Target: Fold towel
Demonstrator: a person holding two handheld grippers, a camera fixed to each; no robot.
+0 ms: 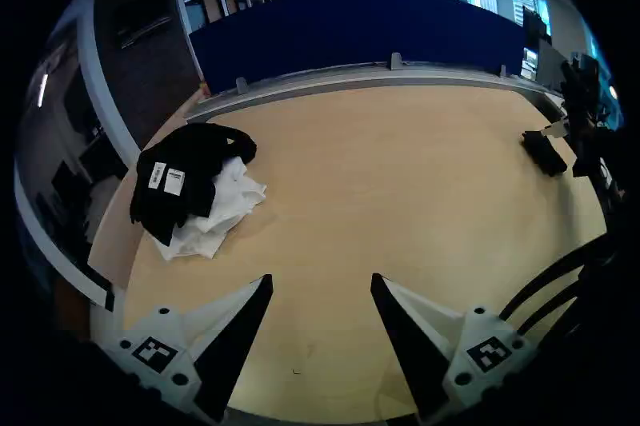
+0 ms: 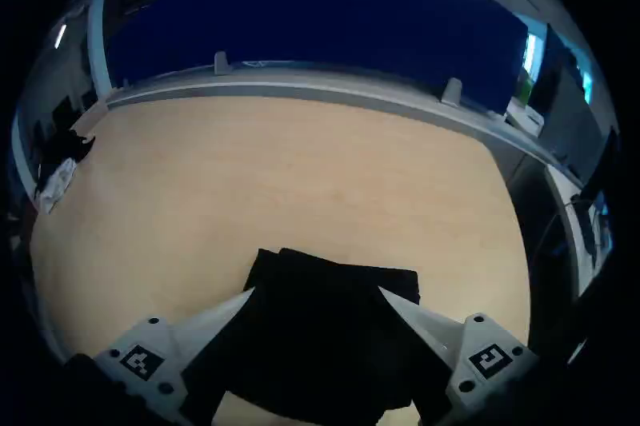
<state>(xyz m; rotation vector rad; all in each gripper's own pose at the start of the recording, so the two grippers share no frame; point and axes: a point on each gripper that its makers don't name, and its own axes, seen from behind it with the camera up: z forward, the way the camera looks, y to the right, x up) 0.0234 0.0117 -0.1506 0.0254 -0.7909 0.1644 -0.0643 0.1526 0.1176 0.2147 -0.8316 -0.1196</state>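
Your right hand-held gripper (image 2: 318, 292) hangs open directly over the black towel (image 2: 328, 338), which lies at the bottom centre of the right gripper view with its long axis across the frame. Bare counter (image 2: 304, 178) lies ahead. Your left hand-held gripper (image 1: 321, 277), also open, is well apart, nearer the cloth pile (image 1: 192, 186) at left.

Table (image 1: 384, 186): divider panel (image 1: 360, 30) is stood along the far edge, at 12 o'clock.
Heap of cloth (image 1: 196, 190): laid on the table at 9 o'clock in the left gripper view, near the left edge, one piece over another.
Folded towel (image 2: 328, 322): laid on the table at 6 o'clock in the right gripper view, between the fingers of the right gripper (image 2: 318, 292); seen at 3 o'clock in the left gripper view, well apart from the heap.
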